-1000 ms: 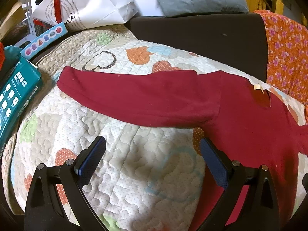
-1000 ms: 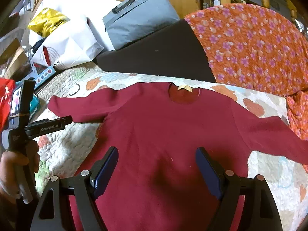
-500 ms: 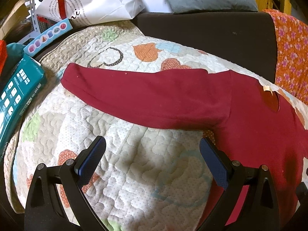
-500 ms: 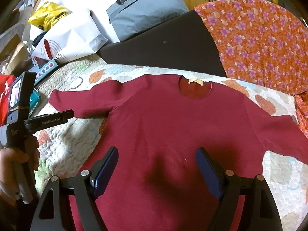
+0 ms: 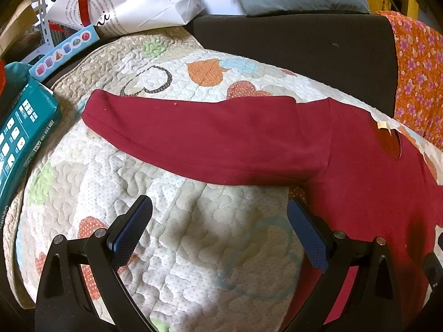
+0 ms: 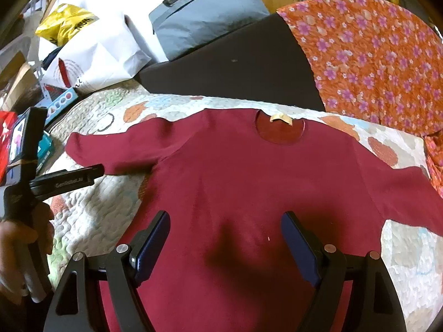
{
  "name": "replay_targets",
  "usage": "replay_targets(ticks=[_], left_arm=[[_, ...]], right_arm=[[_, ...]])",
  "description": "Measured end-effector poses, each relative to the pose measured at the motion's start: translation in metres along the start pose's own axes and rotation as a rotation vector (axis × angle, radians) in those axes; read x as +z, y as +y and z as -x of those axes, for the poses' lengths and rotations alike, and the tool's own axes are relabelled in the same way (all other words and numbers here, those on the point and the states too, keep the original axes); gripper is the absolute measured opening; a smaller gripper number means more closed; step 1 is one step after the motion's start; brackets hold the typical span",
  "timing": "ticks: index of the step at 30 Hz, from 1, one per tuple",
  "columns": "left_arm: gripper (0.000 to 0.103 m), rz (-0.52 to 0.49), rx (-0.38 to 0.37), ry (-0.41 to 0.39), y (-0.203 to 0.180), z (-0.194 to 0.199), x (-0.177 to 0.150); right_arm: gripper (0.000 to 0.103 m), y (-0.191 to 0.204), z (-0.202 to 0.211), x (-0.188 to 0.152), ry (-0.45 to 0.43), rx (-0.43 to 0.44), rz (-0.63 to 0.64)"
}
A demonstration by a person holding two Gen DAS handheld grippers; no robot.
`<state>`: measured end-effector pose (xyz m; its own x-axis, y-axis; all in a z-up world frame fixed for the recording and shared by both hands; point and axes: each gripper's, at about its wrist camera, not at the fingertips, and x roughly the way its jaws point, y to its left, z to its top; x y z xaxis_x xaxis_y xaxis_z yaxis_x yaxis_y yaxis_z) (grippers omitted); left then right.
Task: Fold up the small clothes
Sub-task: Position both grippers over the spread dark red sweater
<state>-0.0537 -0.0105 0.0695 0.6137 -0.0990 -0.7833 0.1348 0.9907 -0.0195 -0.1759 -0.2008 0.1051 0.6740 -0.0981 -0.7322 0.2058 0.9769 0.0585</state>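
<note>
Folding not yet begun by the look of it: red shirt [image 6: 249, 193] lies flat, sleeves spread, on quilt [image 5: 193, 249]; left gripper [image 5: 218, 229] and right gripper [image 6: 225, 244] both wide open, empty

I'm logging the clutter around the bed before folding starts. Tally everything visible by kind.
Dark red long-sleeved shirt: 1
Patterned quilt: 1
Orange floral cloth: 1
Grey fabric bag: 1
White paper bag: 1
Yellow plastic bag: 1
Teal cardboard box: 1
Total: 7
</note>
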Motion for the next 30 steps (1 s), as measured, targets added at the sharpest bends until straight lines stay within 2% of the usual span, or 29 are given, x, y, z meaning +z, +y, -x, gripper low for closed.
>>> replay_targets(ticks=[6,30], left_arm=[[0.099,0.002,0.003,0.005,0.0,-0.002,0.0],[0.099,-0.039,-0.028,-0.002,-0.017,-0.004,-0.002]], right_arm=[[0.081,-0.004,-0.007,-0.002,0.015,-0.018,-0.009],[0.081,-0.056,-0.024,-0.004,0.044,-0.198,-0.157]])
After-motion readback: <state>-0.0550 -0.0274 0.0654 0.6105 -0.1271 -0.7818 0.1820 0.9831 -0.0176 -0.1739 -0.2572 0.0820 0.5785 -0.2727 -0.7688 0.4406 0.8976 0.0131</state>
